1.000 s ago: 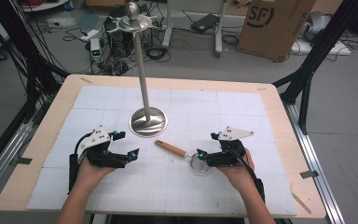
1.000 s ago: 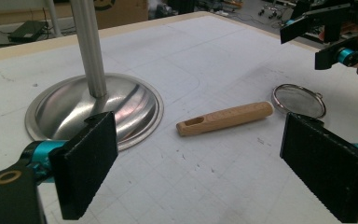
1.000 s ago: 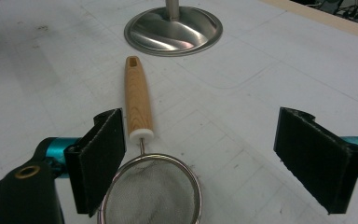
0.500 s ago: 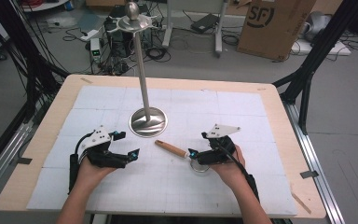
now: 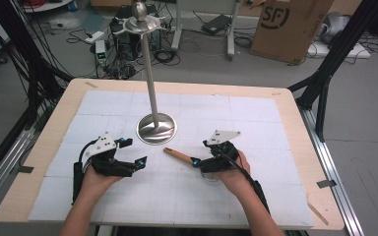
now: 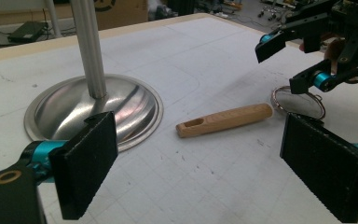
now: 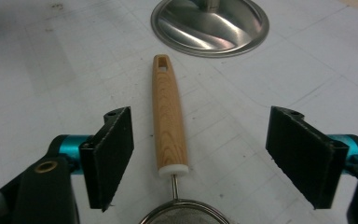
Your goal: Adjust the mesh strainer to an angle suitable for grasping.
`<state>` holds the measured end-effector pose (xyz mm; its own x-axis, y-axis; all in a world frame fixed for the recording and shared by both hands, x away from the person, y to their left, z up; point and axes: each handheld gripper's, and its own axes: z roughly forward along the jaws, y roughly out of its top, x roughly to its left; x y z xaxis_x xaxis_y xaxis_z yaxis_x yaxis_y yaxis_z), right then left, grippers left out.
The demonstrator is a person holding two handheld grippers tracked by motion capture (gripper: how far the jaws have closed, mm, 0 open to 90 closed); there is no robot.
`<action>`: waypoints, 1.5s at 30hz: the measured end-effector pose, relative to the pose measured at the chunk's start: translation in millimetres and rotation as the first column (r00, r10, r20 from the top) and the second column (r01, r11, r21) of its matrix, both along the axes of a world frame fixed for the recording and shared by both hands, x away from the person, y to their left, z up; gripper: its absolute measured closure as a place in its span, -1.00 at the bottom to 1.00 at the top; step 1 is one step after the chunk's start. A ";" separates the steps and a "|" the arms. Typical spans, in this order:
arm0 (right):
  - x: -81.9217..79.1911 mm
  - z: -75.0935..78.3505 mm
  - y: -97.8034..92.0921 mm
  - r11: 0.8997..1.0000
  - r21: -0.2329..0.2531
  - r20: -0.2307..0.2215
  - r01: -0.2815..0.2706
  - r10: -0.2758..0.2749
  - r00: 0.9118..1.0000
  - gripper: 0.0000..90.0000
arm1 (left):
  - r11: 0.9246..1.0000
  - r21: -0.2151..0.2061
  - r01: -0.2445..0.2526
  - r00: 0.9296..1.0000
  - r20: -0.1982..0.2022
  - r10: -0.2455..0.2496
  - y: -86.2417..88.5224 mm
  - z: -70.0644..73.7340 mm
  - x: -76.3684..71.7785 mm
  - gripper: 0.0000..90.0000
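The right gripper [image 5: 200, 162] has swung in over the strainer [image 7: 169, 116], jaws spread around its handle, ready to pinch. It lies beside the stand [image 5: 156, 129]. The left gripper [image 5: 128, 156] waits, spread.

- In the right gripper view, the strainer [image 7: 184, 212] is cut off by the bottom edge; only the top of its mesh bowl and rim is visible.
- In the high view, the right hand [image 5: 229, 169] and the right gripper [image 5: 204, 160] cover most of the strainer bowl.
- In the left gripper view, the stand [image 6: 91, 100] is cut at the top edge, so its pole ends early.
- In the right gripper view, the top edge cuts the stand base.
- The left gripper [image 6: 205, 172] partly hides the stand base rim with one of its fingers [image 6: 86, 168].
- Both forearms leave the high view at the bottom edge.
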<state>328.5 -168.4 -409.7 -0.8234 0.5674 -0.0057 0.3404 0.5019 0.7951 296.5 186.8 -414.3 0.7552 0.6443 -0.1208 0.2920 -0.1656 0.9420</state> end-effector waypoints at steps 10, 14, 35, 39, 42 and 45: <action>2.1 -5.1 9.3 0.999 -0.035 -0.013 -0.017 0.016 1.000 -0.39 | 1.000 0.000 -0.003 1.000 -0.002 0.003 -0.5 -0.4 0.3 -0.74; 3.5 -6.4 8.9 0.999 -0.039 -0.023 -0.012 0.011 1.000 -0.35 | 1.000 0.001 0.000 1.000 -0.004 0.000 -1.2 -0.7 0.4 -0.74; 5.7 -11.4 14.6 0.999 -0.040 -0.097 -0.029 0.025 0.995 -0.13 | 1.000 0.005 -0.003 1.000 -0.009 0.004 -1.8 -1.4 0.7 -0.74; 7.1 -12.2 15.9 0.998 -0.055 -0.114 -0.027 0.020 0.993 -0.11 | 1.000 0.003 -0.003 1.000 -0.009 0.003 -1.8 -1.4 0.6 -0.74; 7.6 -12.8 17.5 0.998 -0.062 -0.120 -0.031 0.024 0.992 -0.09 | 1.000 0.004 -0.003 1.000 -0.009 0.003 -1.8 -1.3 0.6 -0.74; 8.1 -13.7 22.2 0.995 -0.095 -0.133 -0.043 0.030 0.991 0.01 | 1.000 0.005 -0.005 1.000 -0.009 0.005 -1.5 -1.3 0.7 -0.74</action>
